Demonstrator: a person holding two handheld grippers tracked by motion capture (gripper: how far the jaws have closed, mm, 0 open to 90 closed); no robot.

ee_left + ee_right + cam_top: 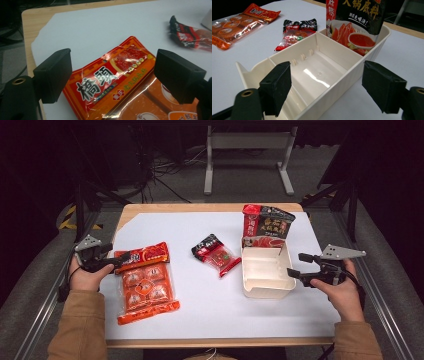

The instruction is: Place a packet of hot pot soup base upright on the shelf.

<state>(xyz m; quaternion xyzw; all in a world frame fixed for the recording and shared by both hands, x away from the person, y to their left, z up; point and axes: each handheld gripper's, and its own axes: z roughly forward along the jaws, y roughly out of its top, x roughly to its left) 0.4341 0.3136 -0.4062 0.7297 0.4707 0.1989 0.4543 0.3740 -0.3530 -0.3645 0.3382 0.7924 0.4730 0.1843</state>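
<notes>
The left gripper is low at the left side of the desk. Its fingers stand open, one on each side of the top edge of the orange pack. They do not press on it yet. I think they sit this way so they can pinch that thin edge and lift the pack. The pack lies flat on the white sheet, with its red top strip toward the gripper, so that strip is the easy part to grab.

The right gripper is at the right side, just beside the box. Its fingers are open too, and the box's right wall sits between them. They hold nothing. I think this hand waits there to keep the box from sliding when something goes in.

The box is white and has walls inside that split it into parts. The near parts have nothing in them, so there is room for the orange pack.

Farther off, a small red pack lies on the sheet between the orange pack and the box, apart from both. At the far end of the box a tall pouch stands up in the last part. It leans on the box wall, and that keeps it from falling over.
</notes>
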